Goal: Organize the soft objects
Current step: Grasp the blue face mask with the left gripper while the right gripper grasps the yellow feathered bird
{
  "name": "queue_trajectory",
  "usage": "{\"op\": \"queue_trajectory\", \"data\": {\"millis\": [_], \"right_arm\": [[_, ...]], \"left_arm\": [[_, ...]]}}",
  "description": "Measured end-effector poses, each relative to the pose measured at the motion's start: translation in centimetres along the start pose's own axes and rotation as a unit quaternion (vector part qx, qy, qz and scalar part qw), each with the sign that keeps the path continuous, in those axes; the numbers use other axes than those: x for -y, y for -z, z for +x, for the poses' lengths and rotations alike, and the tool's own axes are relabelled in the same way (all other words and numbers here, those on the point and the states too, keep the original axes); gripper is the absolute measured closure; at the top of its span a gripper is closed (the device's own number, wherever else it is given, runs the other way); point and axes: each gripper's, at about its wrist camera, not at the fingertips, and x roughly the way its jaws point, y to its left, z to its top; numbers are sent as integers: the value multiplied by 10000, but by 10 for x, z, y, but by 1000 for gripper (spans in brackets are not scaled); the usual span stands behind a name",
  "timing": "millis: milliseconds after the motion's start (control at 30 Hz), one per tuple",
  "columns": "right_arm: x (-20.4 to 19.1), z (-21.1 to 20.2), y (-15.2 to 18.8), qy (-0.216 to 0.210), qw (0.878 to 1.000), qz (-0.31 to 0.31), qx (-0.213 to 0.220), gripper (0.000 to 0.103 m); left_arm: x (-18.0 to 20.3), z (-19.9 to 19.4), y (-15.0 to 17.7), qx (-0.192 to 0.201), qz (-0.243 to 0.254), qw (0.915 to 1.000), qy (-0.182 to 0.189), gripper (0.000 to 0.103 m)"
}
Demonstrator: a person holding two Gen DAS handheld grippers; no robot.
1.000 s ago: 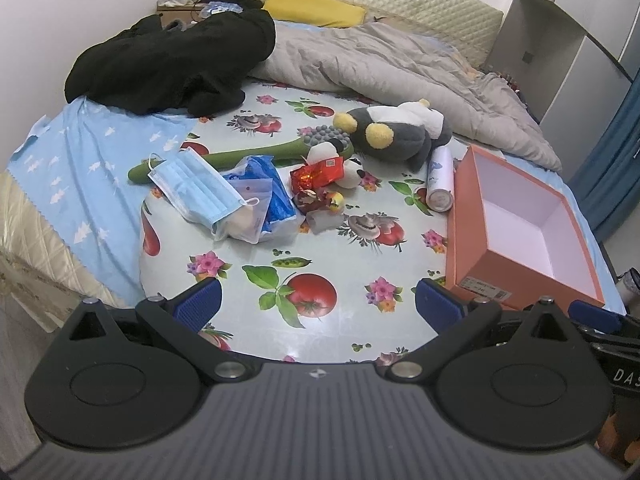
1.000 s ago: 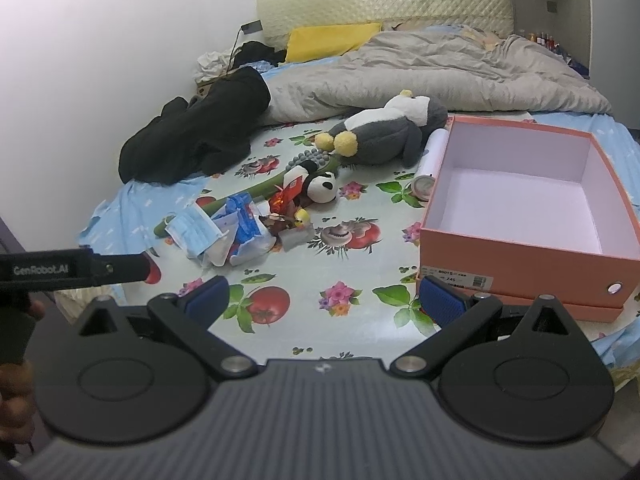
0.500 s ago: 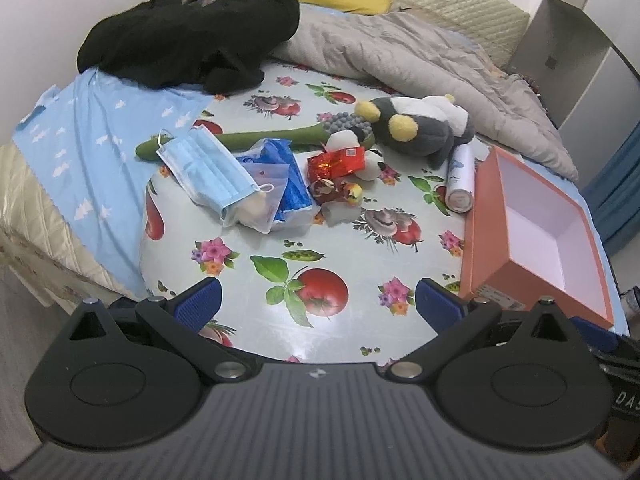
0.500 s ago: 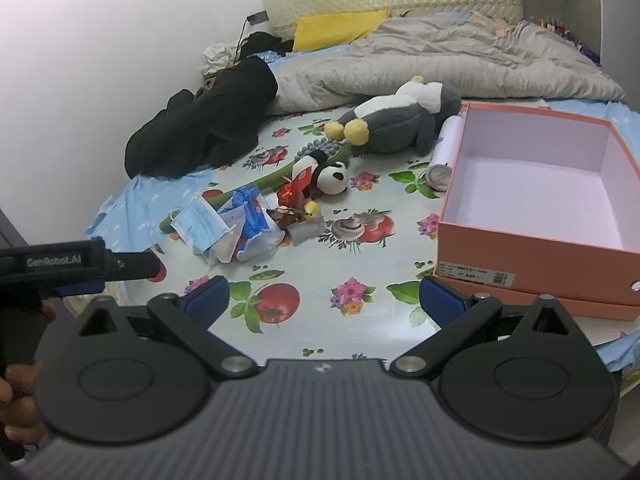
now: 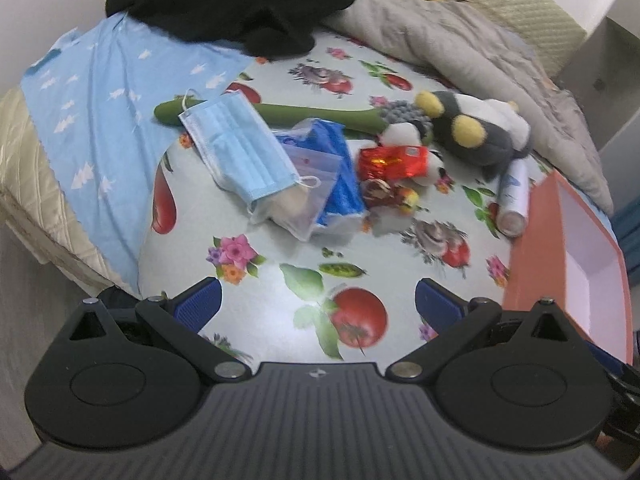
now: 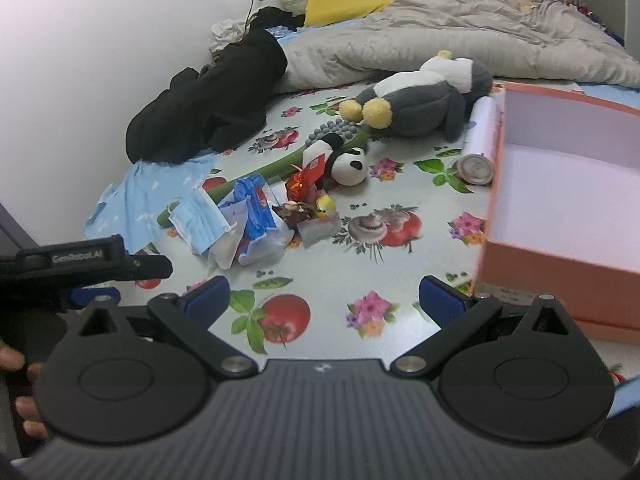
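A grey and white penguin plush (image 5: pixel 476 128) (image 6: pixel 420 98) lies at the back of the fruit-print cloth (image 5: pixel 288 280). A small panda plush (image 6: pixel 350 164) (image 5: pixel 404 136) lies in front of it among a blue face mask (image 5: pixel 236 148) (image 6: pixel 198 222), plastic bags (image 5: pixel 320 184), a red foil packet (image 5: pixel 394 162) and a green stick toy (image 5: pixel 316 114). An open orange box (image 6: pixel 560 208) (image 5: pixel 576 248) stands at the right. My left gripper (image 5: pixel 318 302) and right gripper (image 6: pixel 324 298) are both open and empty, above the cloth's near edge.
A white spray can (image 6: pixel 480 140) (image 5: pixel 512 196) lies against the box's left side. A black garment (image 6: pixel 208 104), a grey quilt (image 6: pixel 460 32) and a yellow pillow (image 6: pixel 352 0) lie behind. The left gripper's body (image 6: pixel 80 268) shows at the left of the right wrist view.
Both grippers have moved forward toward the pile on the cloth, and the left one has tilted downward. Nothing on the bed has moved.
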Motion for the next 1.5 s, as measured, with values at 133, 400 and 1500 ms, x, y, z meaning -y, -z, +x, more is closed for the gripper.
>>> {"op": "queue_trajectory", "data": {"millis": [133,400,1500], "right_arm": [[-1,24,-13,-105,9999,-61,-118,2],[-2,75,-31,-93,9991,-210,-369,13],[-5,243,-71,-226,9948,-542,-831,59]], "left_arm": [[-8,26,-17,-69,-198,9998,6,0],[-20,72,-47,-105,-477,9988,35,0],[-54,190,-88,-119,-1032,9937,-410,57]]}}
